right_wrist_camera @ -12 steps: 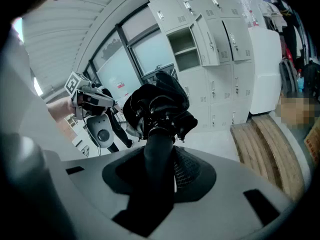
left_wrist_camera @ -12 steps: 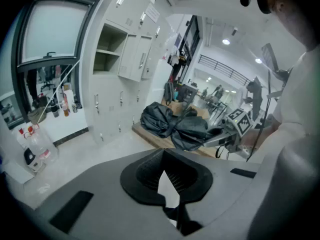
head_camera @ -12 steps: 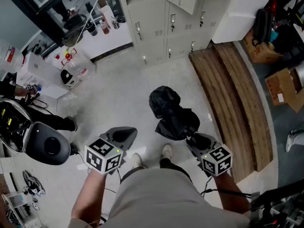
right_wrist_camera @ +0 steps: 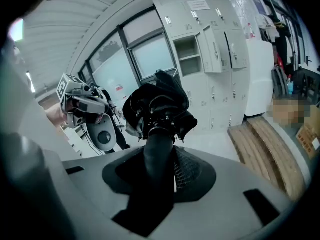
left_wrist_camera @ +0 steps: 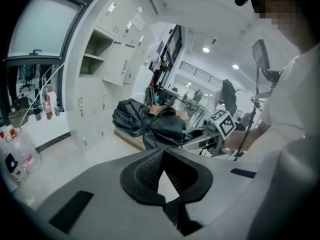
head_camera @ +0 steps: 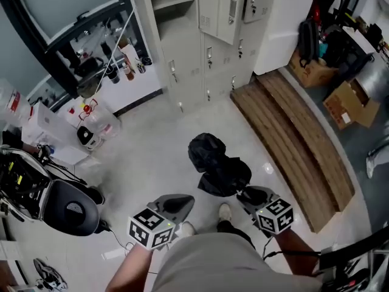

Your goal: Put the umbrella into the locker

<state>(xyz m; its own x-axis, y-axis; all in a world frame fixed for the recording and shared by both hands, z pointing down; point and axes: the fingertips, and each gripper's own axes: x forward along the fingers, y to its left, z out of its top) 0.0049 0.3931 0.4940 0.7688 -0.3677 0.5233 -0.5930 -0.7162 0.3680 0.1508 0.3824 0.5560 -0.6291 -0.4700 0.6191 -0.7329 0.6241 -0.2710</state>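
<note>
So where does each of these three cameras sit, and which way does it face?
Head view: on the person's head, looking steeply down at the floor; forearms, legs, left tongs and right tongs show.
Left gripper view: on the left tongs, facing along its empty jaws toward the lockers; the person's torso shows.
Right gripper view: on the right tongs, facing along jaws gripping the umbrella; left tongs show too.
Shared: all show umbrella and lockers.

A long slatted wooden platform (head_camera: 292,132) is lying on the pale floor, with open cardboard boxes (head_camera: 343,105) sitting just beyond it. A tall white unit (head_camera: 276,23) is standing at its far end. Over on the left, bottles (head_camera: 124,62) are crowding a white counter.
</note>
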